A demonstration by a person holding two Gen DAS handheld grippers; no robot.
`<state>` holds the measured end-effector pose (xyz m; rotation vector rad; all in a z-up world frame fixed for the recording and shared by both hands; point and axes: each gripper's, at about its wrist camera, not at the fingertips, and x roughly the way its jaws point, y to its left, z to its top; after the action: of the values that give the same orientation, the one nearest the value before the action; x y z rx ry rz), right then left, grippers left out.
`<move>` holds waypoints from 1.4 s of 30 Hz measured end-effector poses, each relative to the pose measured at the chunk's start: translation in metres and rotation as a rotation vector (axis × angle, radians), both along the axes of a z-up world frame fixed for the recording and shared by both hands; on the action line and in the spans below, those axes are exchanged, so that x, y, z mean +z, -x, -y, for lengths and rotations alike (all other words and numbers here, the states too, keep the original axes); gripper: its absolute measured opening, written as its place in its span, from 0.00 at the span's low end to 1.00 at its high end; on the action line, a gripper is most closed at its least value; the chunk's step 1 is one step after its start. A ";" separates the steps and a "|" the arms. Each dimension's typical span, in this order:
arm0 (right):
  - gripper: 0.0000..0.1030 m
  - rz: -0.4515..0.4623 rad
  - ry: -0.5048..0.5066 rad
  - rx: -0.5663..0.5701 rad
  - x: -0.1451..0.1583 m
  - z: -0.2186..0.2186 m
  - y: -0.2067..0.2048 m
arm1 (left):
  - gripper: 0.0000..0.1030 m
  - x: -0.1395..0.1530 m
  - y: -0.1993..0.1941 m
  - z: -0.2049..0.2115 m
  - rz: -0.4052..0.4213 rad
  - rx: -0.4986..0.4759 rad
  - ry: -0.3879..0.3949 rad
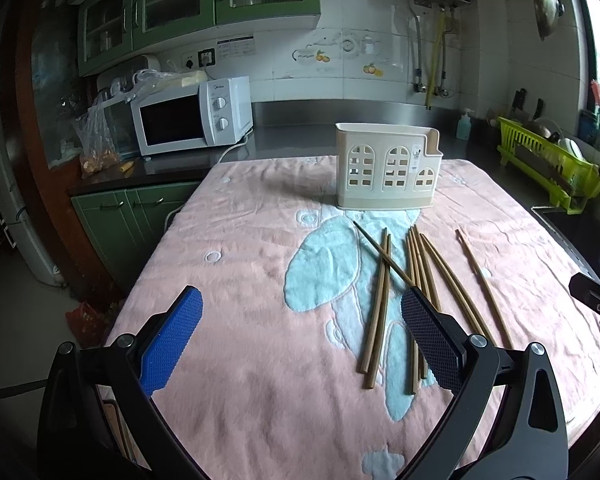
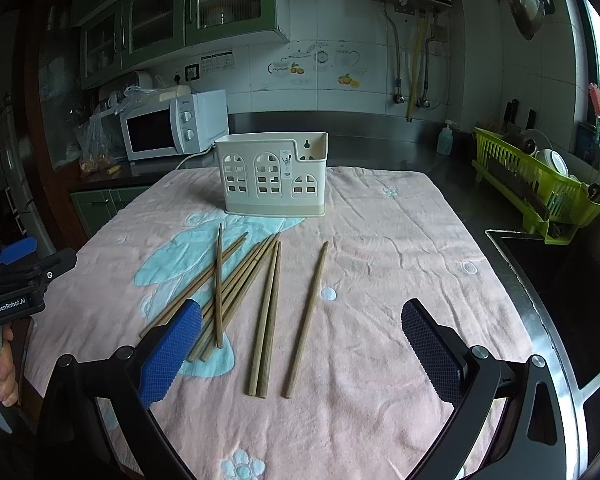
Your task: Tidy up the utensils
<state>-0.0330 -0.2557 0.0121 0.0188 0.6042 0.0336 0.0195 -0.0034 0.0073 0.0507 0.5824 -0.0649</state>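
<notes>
Chopsticks (image 2: 260, 300) on towel (image 2: 380, 260), before holder (image 2: 274, 184).

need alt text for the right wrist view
Wooden chopsticks lie scattered on a pink towel in front of a cream utensil holder. The open right gripper hovers empty above them, with a microwave on the counter behind.

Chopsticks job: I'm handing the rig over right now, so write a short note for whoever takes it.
Left gripper: jaws open, empty, above the towel.
Right gripper: jaws open, empty.
Chopsticks: all loose on the towel in front of the cream holder, one lone stick furthest right.
Done: nothing can be seen in the holder so far.
Left: pick up the sticks and stand them in the holder.
</notes>
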 end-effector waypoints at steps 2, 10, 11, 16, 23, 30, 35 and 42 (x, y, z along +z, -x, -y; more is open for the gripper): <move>0.94 -0.007 -0.001 -0.001 -0.002 0.000 -0.003 | 0.95 -0.001 -0.001 0.000 -0.001 -0.002 0.002; 0.94 -0.050 -0.008 -0.026 -0.019 0.005 -0.012 | 0.92 -0.017 -0.008 0.001 -0.034 -0.015 0.008; 0.94 -0.056 -0.009 -0.028 -0.021 0.006 -0.013 | 0.92 -0.020 -0.009 0.001 -0.039 -0.016 0.009; 0.94 -0.073 -0.001 -0.035 -0.033 0.010 -0.017 | 0.85 -0.034 -0.015 0.003 -0.076 -0.027 0.015; 0.93 -0.127 -0.022 -0.031 -0.056 0.013 -0.024 | 0.71 -0.056 -0.021 0.021 -0.133 -0.081 -0.008; 0.78 -0.157 -0.054 0.001 -0.066 0.011 -0.035 | 0.56 -0.073 -0.034 0.024 -0.197 -0.109 0.004; 0.64 -0.171 -0.062 0.084 -0.067 -0.008 -0.049 | 0.53 -0.079 -0.036 0.019 -0.215 -0.110 0.006; 0.37 -0.198 -0.044 0.216 -0.074 -0.046 -0.076 | 0.51 -0.080 -0.036 0.008 -0.220 -0.104 0.020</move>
<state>0.0429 -0.2093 -0.0621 -0.0007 0.8013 0.2566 0.0557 -0.0116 -0.0730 0.0543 0.7986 -0.1786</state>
